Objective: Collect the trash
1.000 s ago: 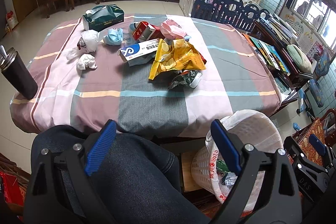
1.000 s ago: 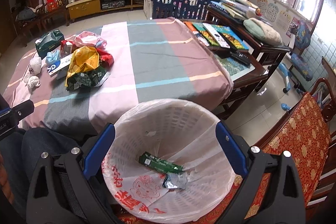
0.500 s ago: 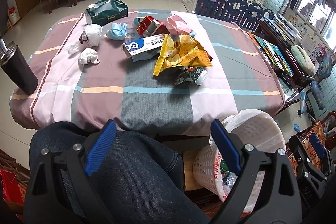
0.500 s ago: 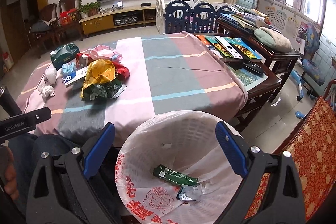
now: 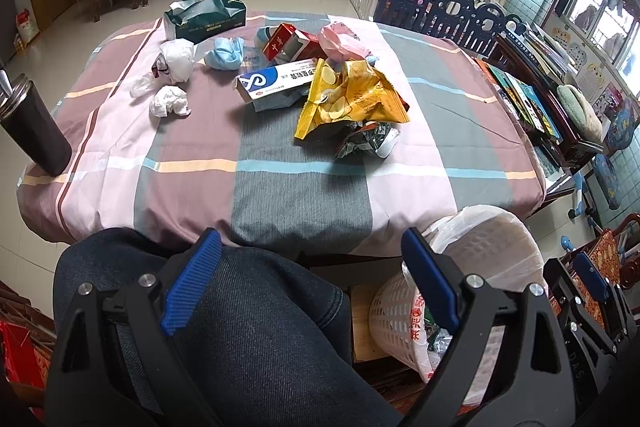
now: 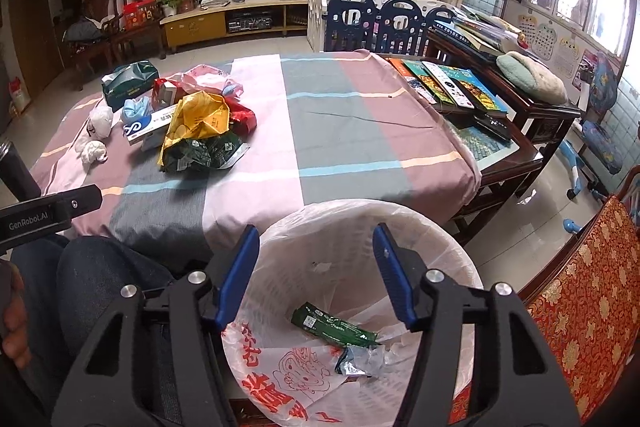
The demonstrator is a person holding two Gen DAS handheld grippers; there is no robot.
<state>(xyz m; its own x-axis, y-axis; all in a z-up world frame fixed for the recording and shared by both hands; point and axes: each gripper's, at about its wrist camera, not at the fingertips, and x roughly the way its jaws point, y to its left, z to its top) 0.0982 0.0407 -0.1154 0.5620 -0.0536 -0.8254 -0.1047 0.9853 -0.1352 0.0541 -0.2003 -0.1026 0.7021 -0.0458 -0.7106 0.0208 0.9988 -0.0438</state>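
Right tool hangs over the lined waste basket, jaws partway apart with nothing between them; they have just been closing on air. Left tool is spread wide and empty, poised above the person's denim-clad knee, well short of the litter.

Already in the basket: a green wrapper and a crumpled foil scrap.

Trash left to collect sits in a heap on the striped table: yellow chip bag lying over a dark green wrapper, a blue-and-white carton, a red box, a pink bag, a blue wad and white tissue balls. A dark tumbler stands at the table's left edge and a green tissue pack at the far side; neither looks like rubbish.

Judgement: the drop looks done, and the next reach is due. Advice for that reach:
- reopen the right tool fully before it nears the heap
- take the dark green wrapper or chip bag first, as they lie nearest the basket
- pinch a folded edge, not the slick flat face
- lift clear before swinging over the rim, so nothing drags neighbours off the table
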